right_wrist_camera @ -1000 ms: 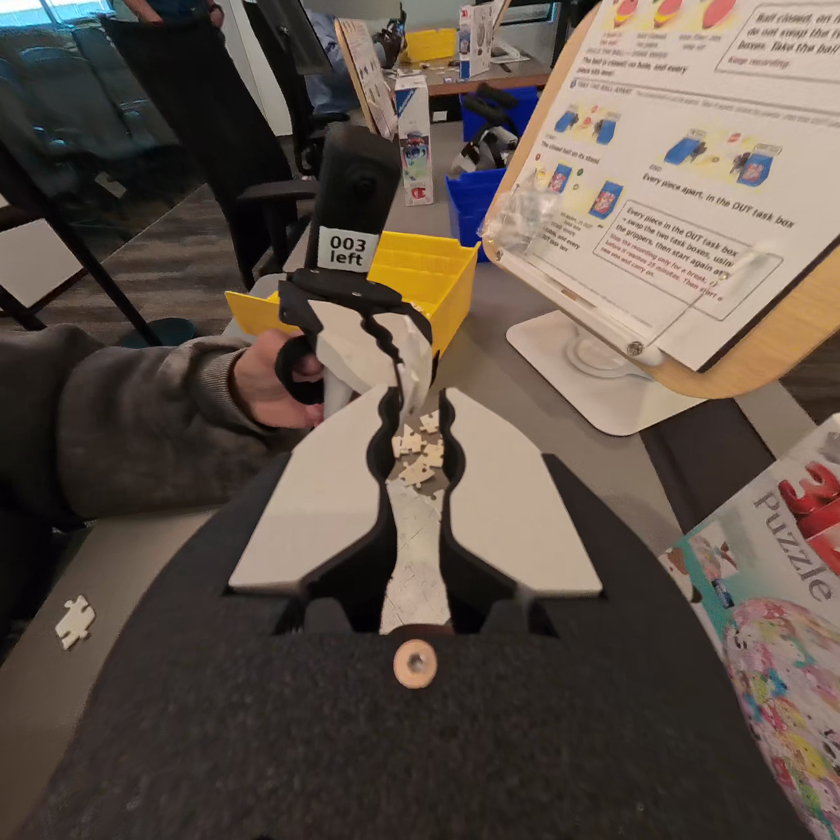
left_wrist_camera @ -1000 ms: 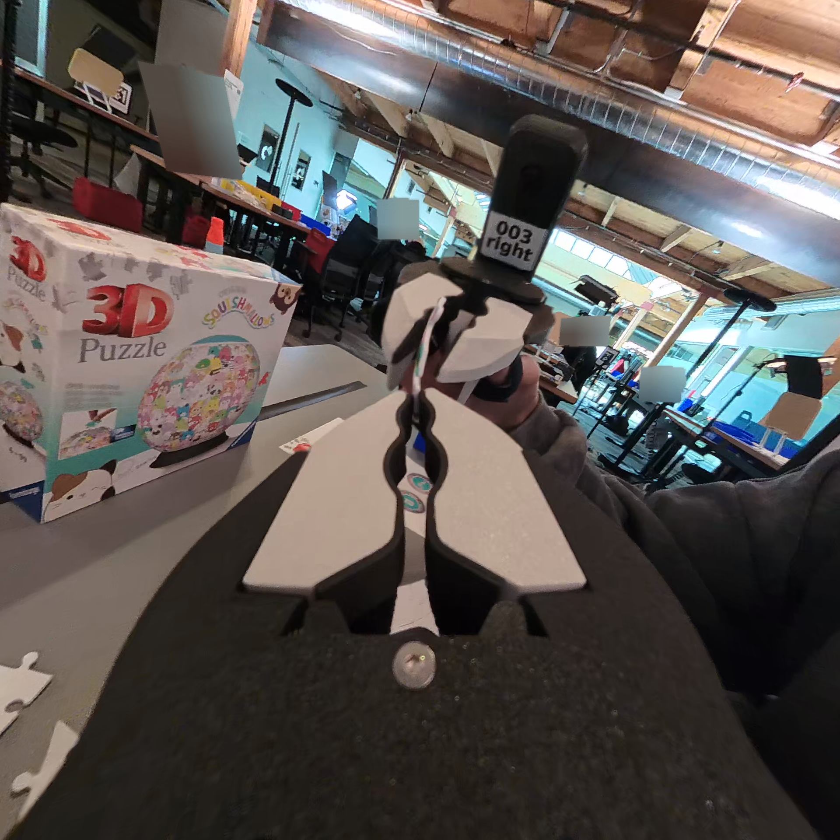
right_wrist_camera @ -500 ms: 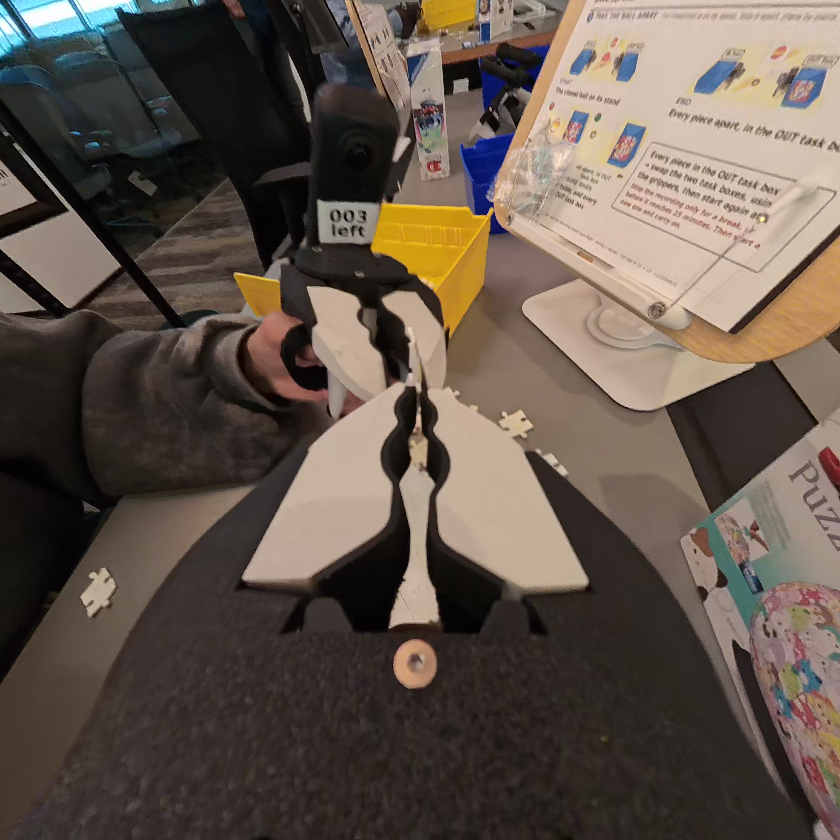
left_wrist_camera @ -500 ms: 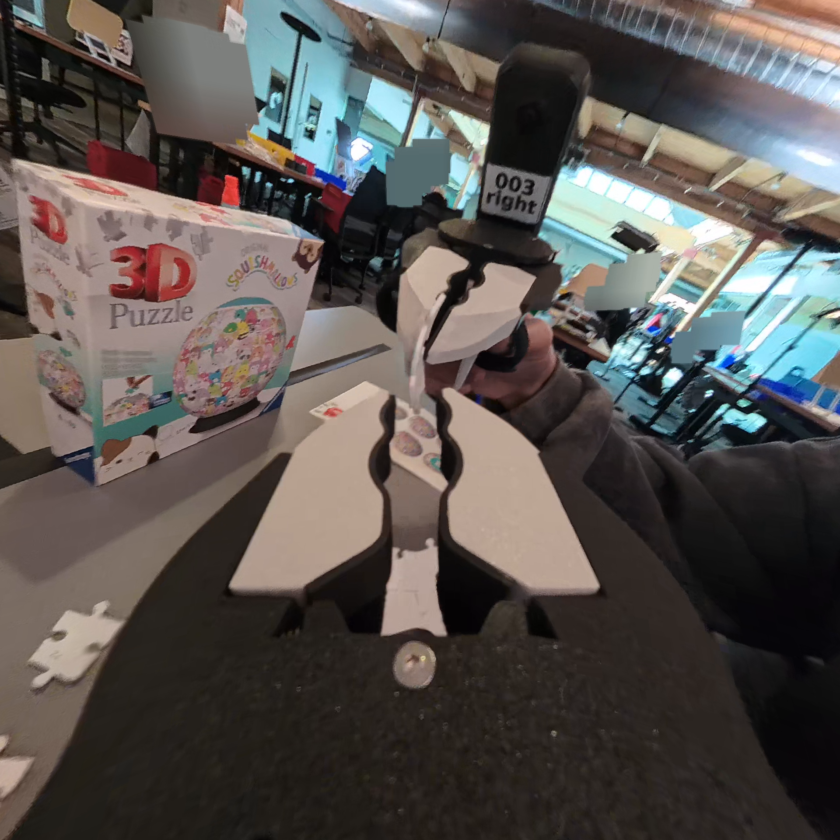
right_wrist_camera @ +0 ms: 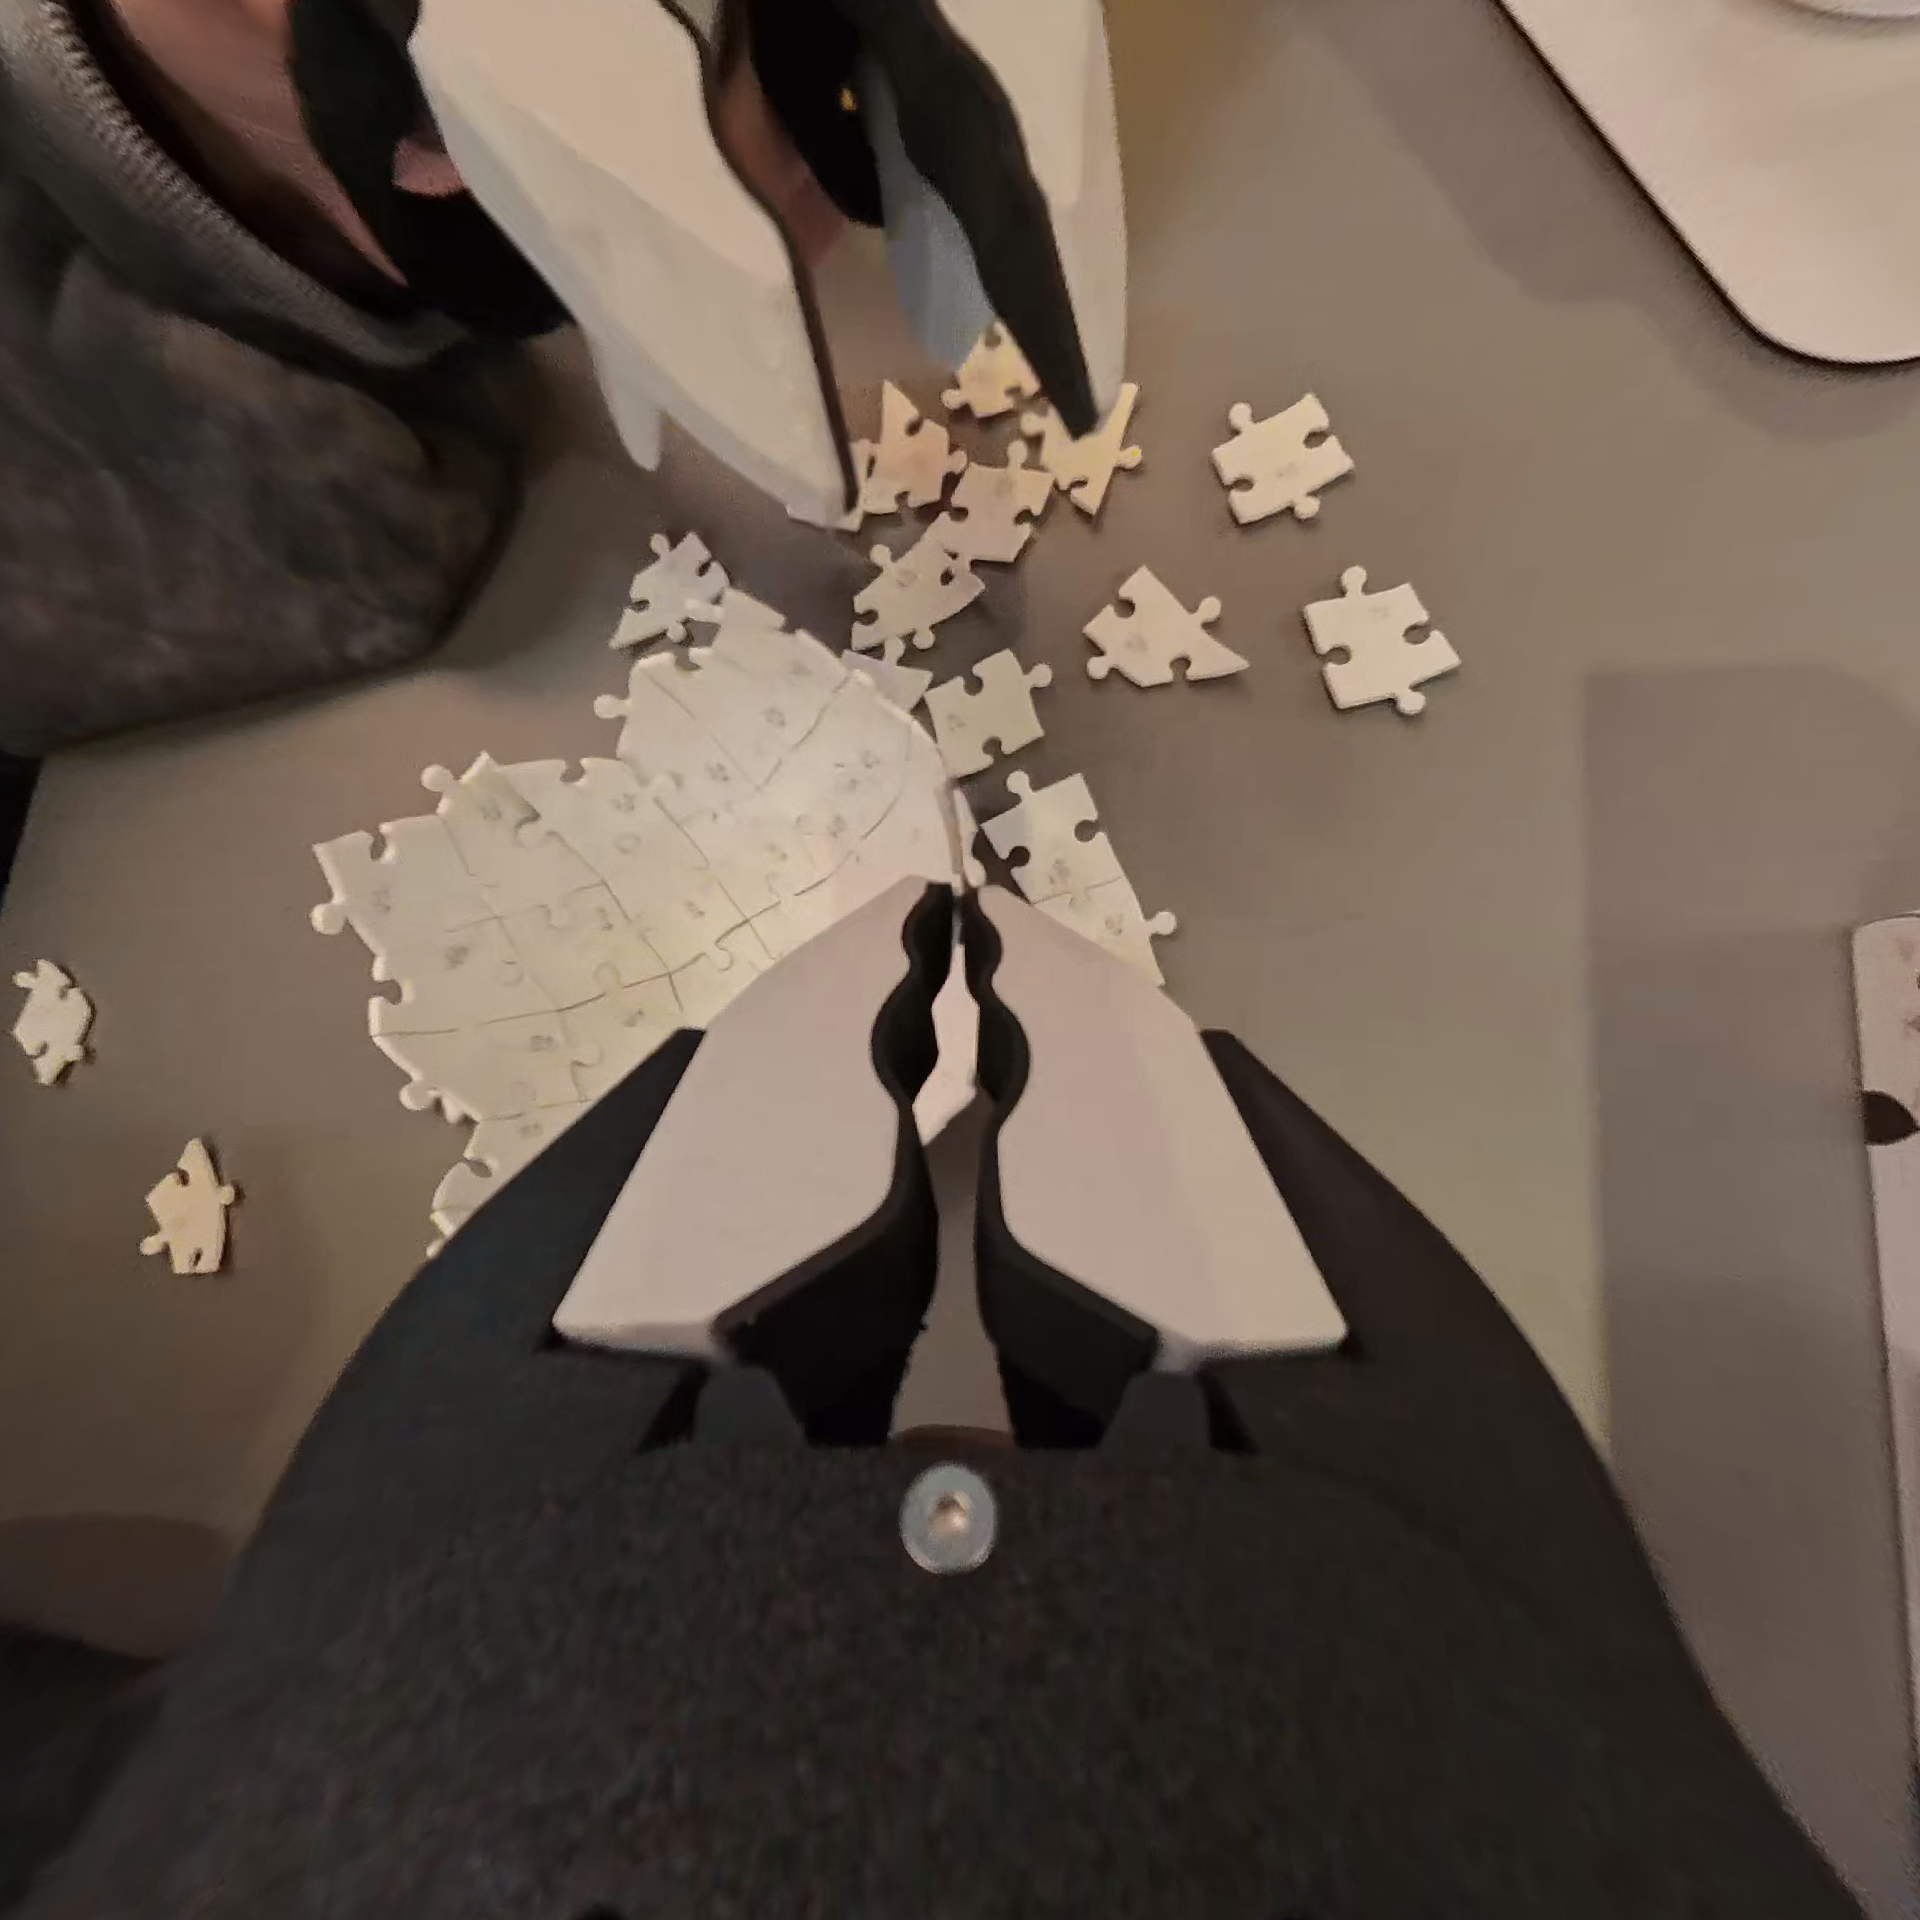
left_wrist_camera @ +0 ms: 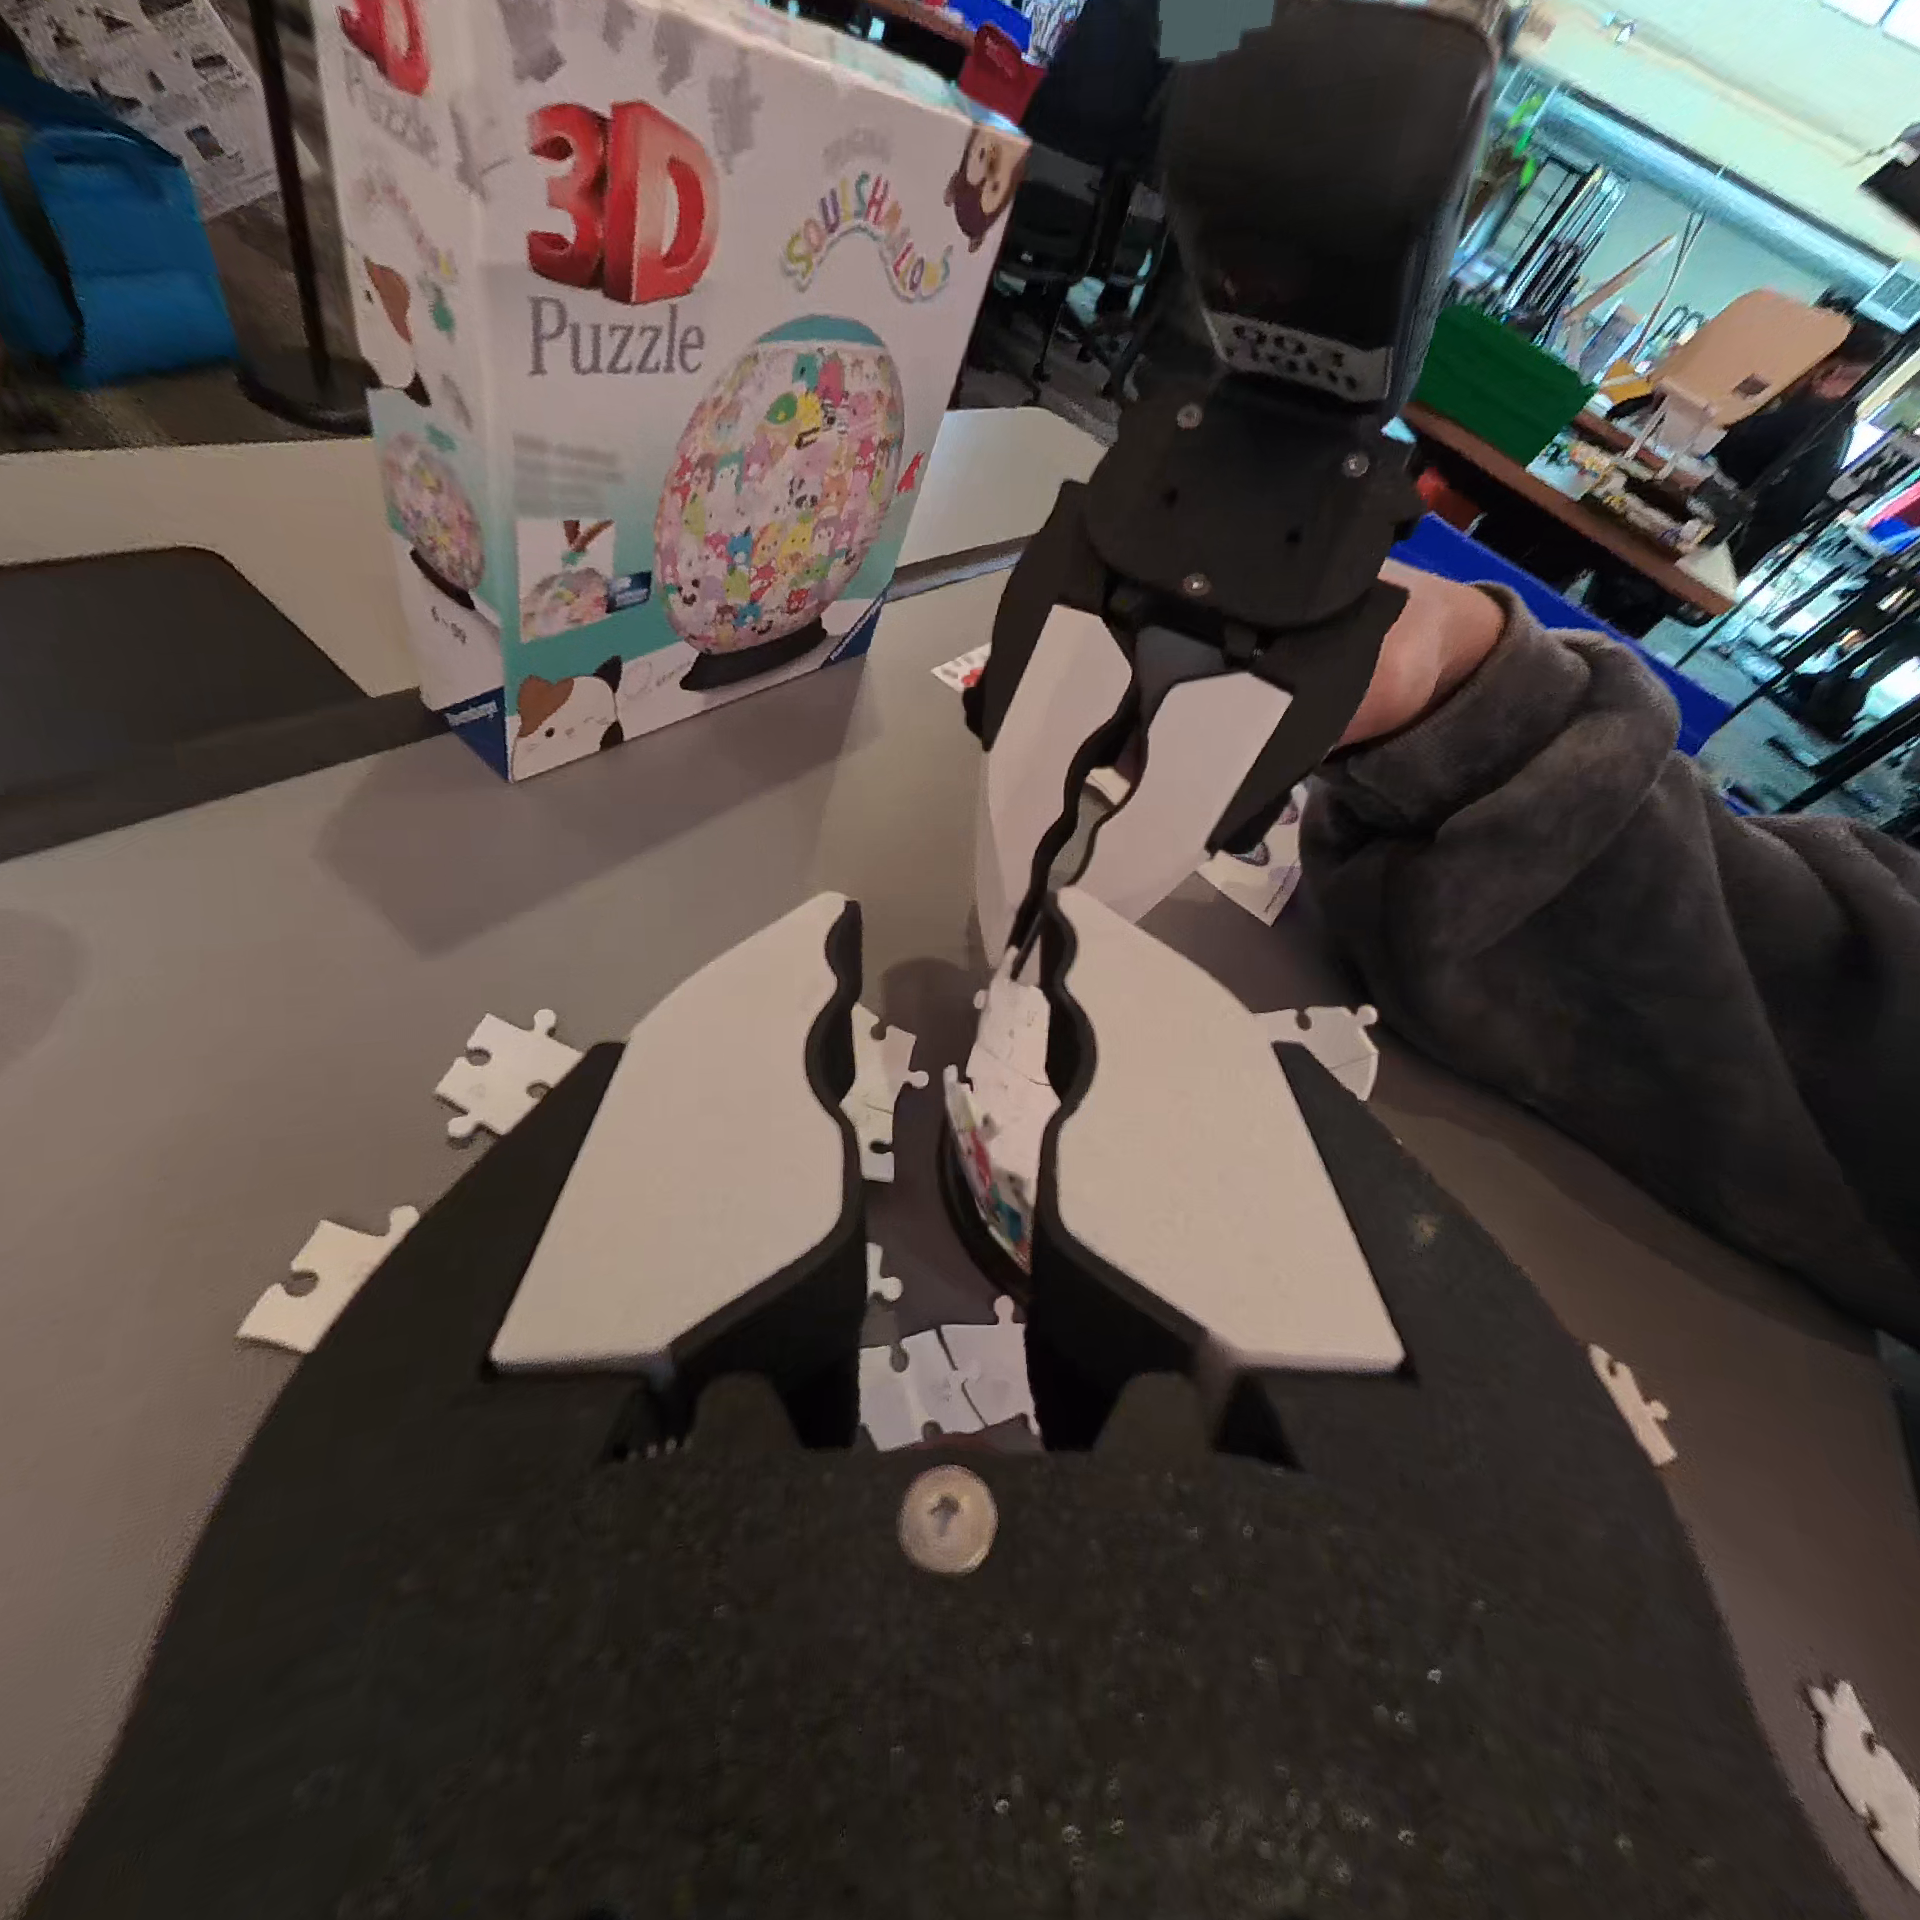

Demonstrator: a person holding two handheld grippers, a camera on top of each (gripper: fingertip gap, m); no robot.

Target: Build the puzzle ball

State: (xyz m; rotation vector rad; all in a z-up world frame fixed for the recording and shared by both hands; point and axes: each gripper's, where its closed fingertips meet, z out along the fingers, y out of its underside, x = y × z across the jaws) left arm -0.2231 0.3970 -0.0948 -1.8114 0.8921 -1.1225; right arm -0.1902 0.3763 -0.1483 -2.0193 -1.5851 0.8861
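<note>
One joined shell of puzzle pieces (right_wrist_camera: pixel 644 894) is lying white side up on the grey bench (right_wrist_camera: pixel 1558 935), the right tongs (right_wrist_camera: pixel 958 902) pinching its raised edge. About ten loose pieces (right_wrist_camera: pixel 1382 639) are lying beyond the shell. The left tongs (right_wrist_camera: pixel 961 457) are hanging spread among them. One puzzle box (left_wrist_camera: pixel 665 384) is standing behind the shell.

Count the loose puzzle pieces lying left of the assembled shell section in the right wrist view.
2: the upper piece near the picture's left edge, the lower piece below it, nearer the section. The right gripper may hide more.
</note>
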